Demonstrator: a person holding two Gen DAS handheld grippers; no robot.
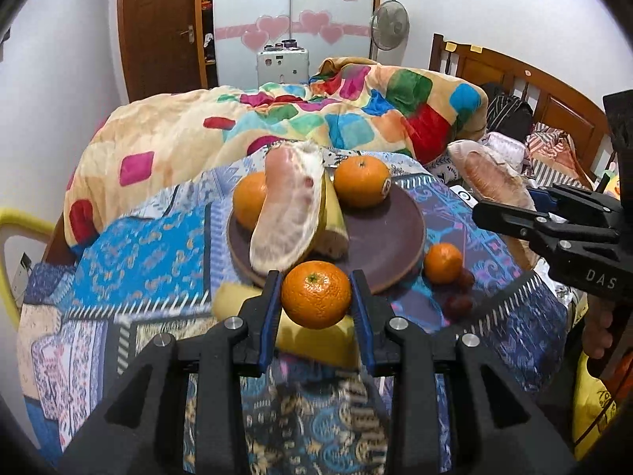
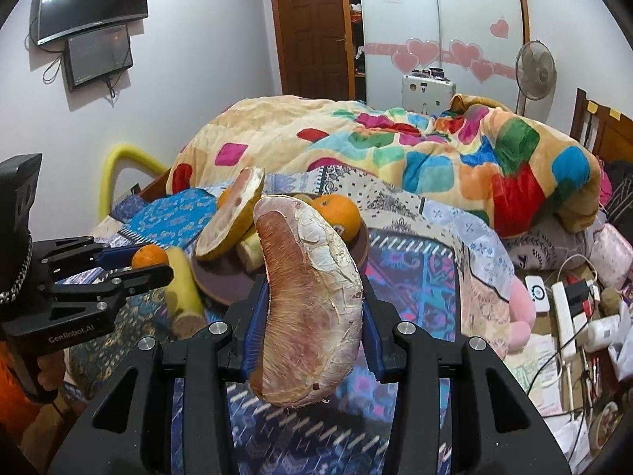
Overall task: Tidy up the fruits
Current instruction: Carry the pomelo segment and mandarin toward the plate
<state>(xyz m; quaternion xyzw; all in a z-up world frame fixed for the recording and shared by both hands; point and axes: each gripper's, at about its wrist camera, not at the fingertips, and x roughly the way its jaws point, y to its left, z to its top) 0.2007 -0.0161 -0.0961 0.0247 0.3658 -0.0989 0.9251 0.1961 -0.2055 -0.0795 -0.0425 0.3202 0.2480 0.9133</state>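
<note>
While the left gripper (image 1: pixel 316 297) pinches a mandarin (image 1: pixel 316 294) just short of the plate (image 1: pixel 389 237), straight ahead, the right gripper (image 2: pixel 312 308) clamps an upright pomelo segment (image 2: pixel 312 301); that plate lies farther off, ahead and leftward, so the left is nearer

A colourful quilt (image 1: pixel 277 118) lies before a fan (image 1: pixel 389 23) and wooden door (image 1: pixel 158 27).
</note>
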